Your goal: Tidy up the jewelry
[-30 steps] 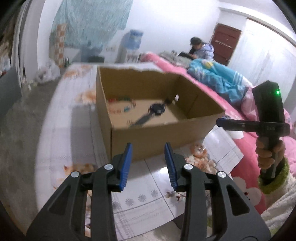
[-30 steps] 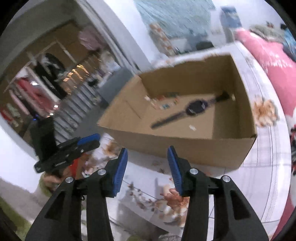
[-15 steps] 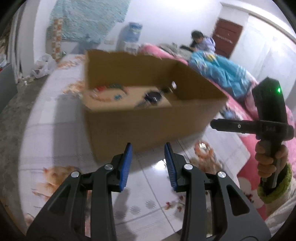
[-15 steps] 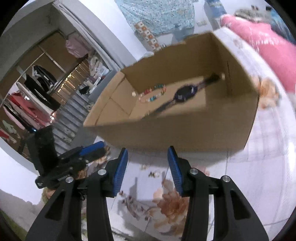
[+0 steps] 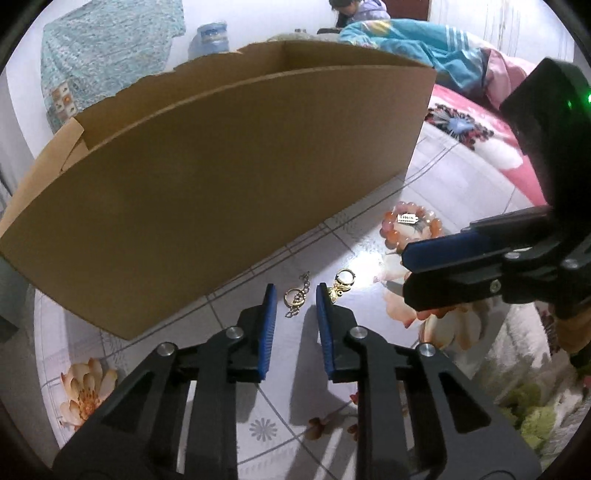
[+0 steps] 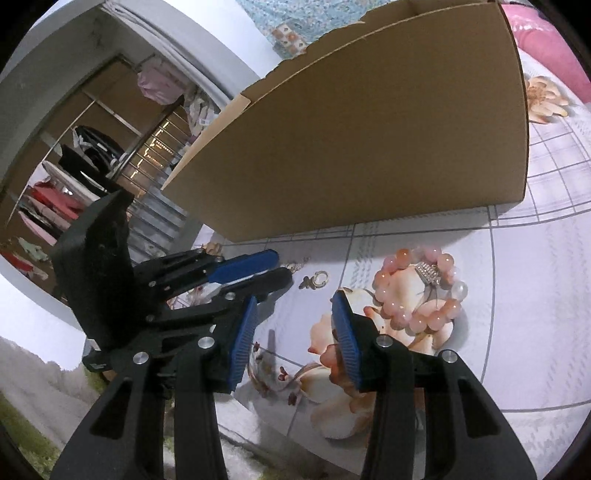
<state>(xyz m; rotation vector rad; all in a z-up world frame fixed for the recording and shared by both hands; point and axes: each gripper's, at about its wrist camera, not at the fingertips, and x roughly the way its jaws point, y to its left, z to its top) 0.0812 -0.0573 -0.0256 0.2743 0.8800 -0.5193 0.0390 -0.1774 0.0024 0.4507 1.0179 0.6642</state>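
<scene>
**Jewelry lies loose beside a cardboard box on a flowered tabletop**

Two hand-held grippers hang low over a tabletop (image 5: 436, 173) covered in a glossy white cloth printed with grey grid lines and peach blossoms. The left gripper (image 5: 293, 295), its blue-padded fingers (image 5: 269, 325) apart and holding nothing, points at a small gold chain with a ring (image 5: 294, 298) that lies between the finger tips on the cloth. Just to its right rests a gold clasp piece (image 5: 341, 282), partly washed out by a glare spot. Further right, a pink bead bracelet (image 5: 410, 230) lies flat with a small silver charm (image 5: 407, 218) inside its loop. The right gripper (image 6: 295, 317) reaches in from the right side, its fingers (image 6: 345, 332) also apart and empty, with the bracelet just beyond its right finger. In the right wrist view the bracelet (image 6: 421, 291) and the clasp piece (image 6: 314, 278) sit near the base of a large open cardboard box (image 5: 207, 177), whose plain brown wall fills most of both views and hides its contents. Behind the box, a bed with pink and blue bedding (image 5: 413, 48), a seated person (image 5: 358, 9), a water bottle (image 5: 208, 38) and a teal patterned hanging (image 5: 107, 48) line the far wall. To the left, an open wardrobe (image 6: 74, 158) shows hanging clothes.
</scene>
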